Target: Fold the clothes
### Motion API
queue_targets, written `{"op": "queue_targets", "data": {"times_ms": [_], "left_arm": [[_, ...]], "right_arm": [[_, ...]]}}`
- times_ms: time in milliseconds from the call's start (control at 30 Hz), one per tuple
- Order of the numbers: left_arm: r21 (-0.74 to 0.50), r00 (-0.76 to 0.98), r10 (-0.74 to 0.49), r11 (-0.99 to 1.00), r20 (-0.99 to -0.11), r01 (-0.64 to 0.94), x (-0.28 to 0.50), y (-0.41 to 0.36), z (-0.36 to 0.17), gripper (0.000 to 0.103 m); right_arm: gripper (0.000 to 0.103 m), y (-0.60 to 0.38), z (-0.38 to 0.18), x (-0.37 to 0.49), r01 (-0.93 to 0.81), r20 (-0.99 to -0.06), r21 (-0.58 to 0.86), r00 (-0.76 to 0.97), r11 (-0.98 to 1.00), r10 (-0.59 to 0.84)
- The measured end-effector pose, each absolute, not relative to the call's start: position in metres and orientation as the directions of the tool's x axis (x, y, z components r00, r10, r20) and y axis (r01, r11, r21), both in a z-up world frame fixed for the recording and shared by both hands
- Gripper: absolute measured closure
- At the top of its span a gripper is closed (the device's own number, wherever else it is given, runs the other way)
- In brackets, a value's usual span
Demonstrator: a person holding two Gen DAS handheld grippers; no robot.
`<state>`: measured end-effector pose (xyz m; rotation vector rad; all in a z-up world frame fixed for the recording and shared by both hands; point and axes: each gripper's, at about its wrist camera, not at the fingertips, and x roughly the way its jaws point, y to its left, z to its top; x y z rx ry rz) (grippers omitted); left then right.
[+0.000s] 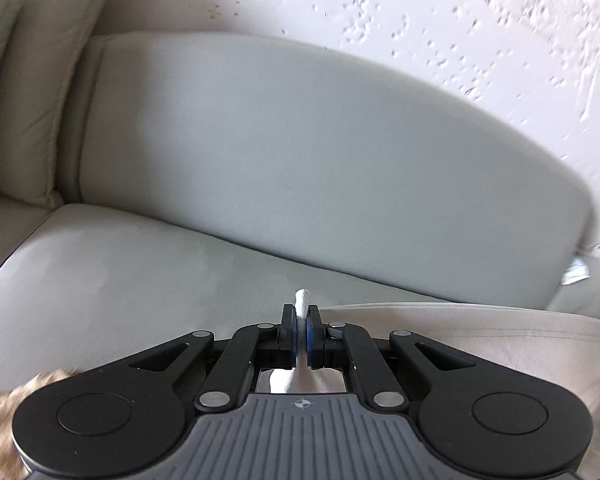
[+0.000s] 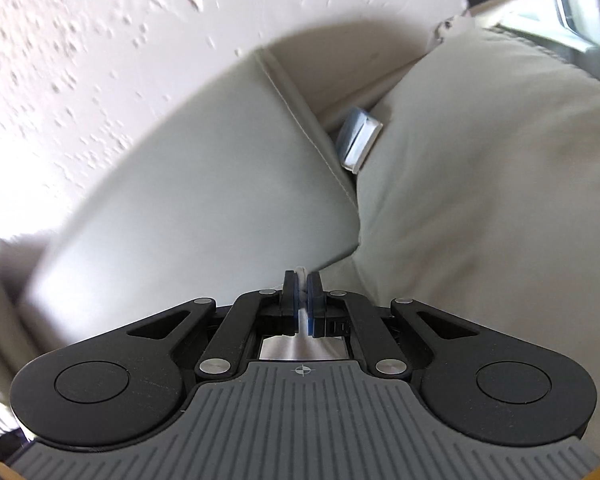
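My left gripper (image 1: 301, 310) is shut on a pinch of white cloth; a small white tip pokes out above the fingertips. The cream garment (image 1: 480, 340) stretches from it to the right, held above the sofa seat. My right gripper (image 2: 301, 278) is shut on a fold of the same white cloth (image 2: 301, 270), with fabric showing under the fingers. Most of the garment is hidden below both grippers.
A grey-beige sofa lies ahead: back cushion (image 1: 320, 152), seat (image 1: 100, 280), loose pillows at left (image 1: 32, 80). In the right wrist view an armrest cushion (image 2: 500, 200) and a small blue-white object (image 2: 358, 140) is wedged in the gap. A textured white wall (image 1: 460, 20) stands behind. Something tan and furry (image 1: 4, 420) shows at lower left.
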<state>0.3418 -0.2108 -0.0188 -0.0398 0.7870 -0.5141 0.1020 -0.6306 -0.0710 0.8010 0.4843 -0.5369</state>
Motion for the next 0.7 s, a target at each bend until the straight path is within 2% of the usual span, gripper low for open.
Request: {"op": "queue_targets", "data": {"times_ms": [100, 267, 433, 700], "left_arm": [[-0.282, 0.567, -0.484, 0.868, -0.667, 0.409, 0.314, -0.186, -0.002, 0.100], [-0.367, 0.513, -0.531, 0.844, -0.674, 0.391, 0.273, -0.148, -0.007, 0.100], [-0.365, 0.479, -0.523, 0.846, -0.704, 0.388, 0.208, -0.116, -0.023, 0.100], [-0.310, 0.478, -0.476, 0.869, -0.738, 0.386, 0.129, -0.071, -0.067, 0.100]], "right_arm": [[0.100, -0.616, -0.047, 0.070, 0.594, -0.573, 0.584, 0.784, 0.554, -0.238], [0.100, -0.589, -0.027, -0.007, 0.584, -0.571, 0.613, 0.793, 0.532, -0.212], [0.100, -0.565, -0.024, -0.071, 0.593, -0.591, 0.630, 0.785, 0.501, -0.186], [0.100, -0.525, -0.063, -0.154, 0.621, -0.623, 0.652, 0.766, 0.434, -0.159]]}}
